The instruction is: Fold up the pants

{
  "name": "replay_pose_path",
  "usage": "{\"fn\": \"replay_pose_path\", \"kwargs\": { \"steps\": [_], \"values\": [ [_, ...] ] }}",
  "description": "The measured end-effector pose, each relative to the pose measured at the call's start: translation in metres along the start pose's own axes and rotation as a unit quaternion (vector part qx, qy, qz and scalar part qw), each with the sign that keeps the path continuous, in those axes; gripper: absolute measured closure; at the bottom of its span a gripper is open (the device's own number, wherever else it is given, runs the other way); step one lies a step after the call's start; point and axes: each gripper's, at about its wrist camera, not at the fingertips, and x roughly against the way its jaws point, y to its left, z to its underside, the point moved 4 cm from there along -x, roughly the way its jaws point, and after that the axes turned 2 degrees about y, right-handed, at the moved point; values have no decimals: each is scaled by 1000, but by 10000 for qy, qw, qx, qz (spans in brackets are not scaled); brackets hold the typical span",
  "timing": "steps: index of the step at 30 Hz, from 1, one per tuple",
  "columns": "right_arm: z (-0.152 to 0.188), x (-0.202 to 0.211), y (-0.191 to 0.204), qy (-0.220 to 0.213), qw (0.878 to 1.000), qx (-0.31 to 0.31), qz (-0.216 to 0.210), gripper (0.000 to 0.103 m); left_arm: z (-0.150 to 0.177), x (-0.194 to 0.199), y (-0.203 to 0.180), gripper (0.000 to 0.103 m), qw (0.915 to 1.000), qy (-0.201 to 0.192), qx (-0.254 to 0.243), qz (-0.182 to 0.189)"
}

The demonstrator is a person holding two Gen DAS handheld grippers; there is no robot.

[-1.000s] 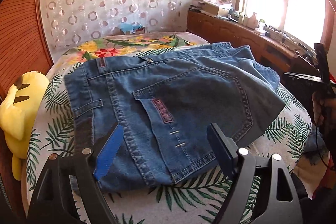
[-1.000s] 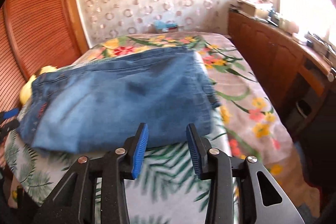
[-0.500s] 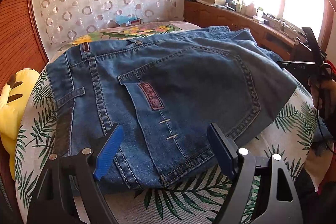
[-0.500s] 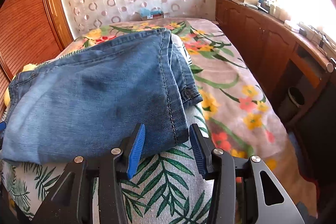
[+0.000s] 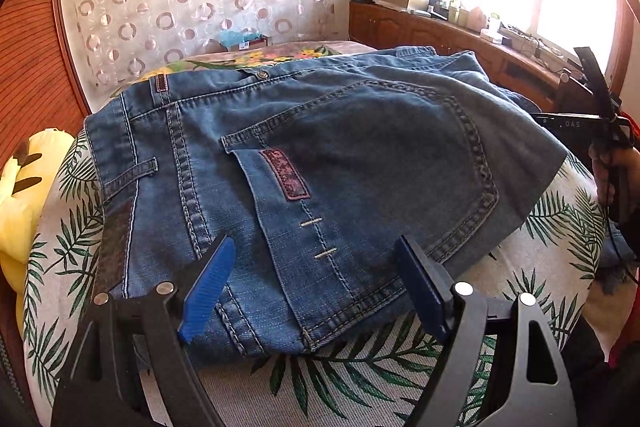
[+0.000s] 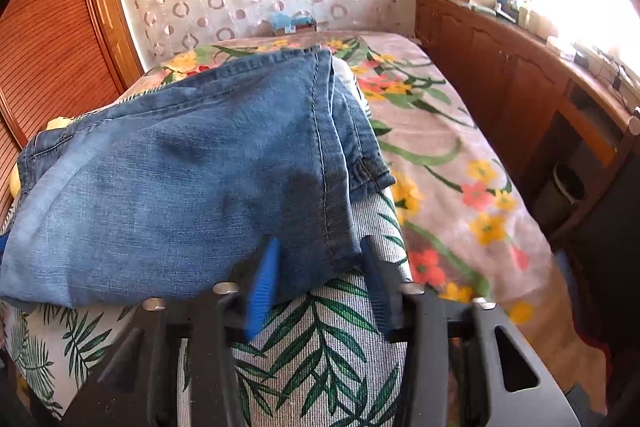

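The jeans lie folded flat on the bed, their long axis running across the bed from about 9 o'clock to 3 o'clock in both wrist views: waistband and back pocket toward the left hand, leg ends toward the right.

Seen from the right wrist, the near corner of the leg ends sits at 12 o'clock from the right fingers, directly between them. Those fingers have just been closing, and the denim corner with its side seam fills the gap. The blue pad at 9 o'clock overlaps the cloth edge; the pad at 3 o'clock is blurred and still shows a sliver of bedspread beside the hem, so I cannot tell whether the pinch is complete.

Seen from the left wrist, the left fingers stand wide apart and hold nothing. The waist end of the jeans lies at 12 o'clock, its near edge passing between the tips, with the pocket straight ahead. The right tool shows at 3 o'clock at the far end of the jeans.

My reading is that the right hand is nearer to a grip, and the coming fold depends on each hand taking its own end of that long axis.
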Motion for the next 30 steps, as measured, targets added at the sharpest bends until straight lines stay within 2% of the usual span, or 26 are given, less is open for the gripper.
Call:
{"fn": "replay_pose_path", "kwargs": {
  "steps": [2,8,13,18,24,26,30],
  "values": [
    [-4,7,4,-81,9998,56,-159,93,0,1,1,21,10000,-27,35,-3],
    [-27,33,30,-469,9976,428,-275,96,-2,10,3,21,9999,-110,43,-65],
    [-54,52,74,-751,9921,844,-552,97,-4,32,15,21,9995,-280,150,-77],
    [-74,65,136,-984,9815,1320,-979,97,-6,56,33,21,9983,-495,248,-200],
    [-78,77,209,-1066,9624,1835,-1696,97,-2,80,57,21,9965,-634,383,-393],
    [-73,81,226,-1009,9553,1901,-2026,97,0,85,64,21,9959,-650,443,-438],
    [-64,81,238,-825,9468,2067,-2324,97,6,90,73,21,9954,-638,514,-495]
  ]
}}
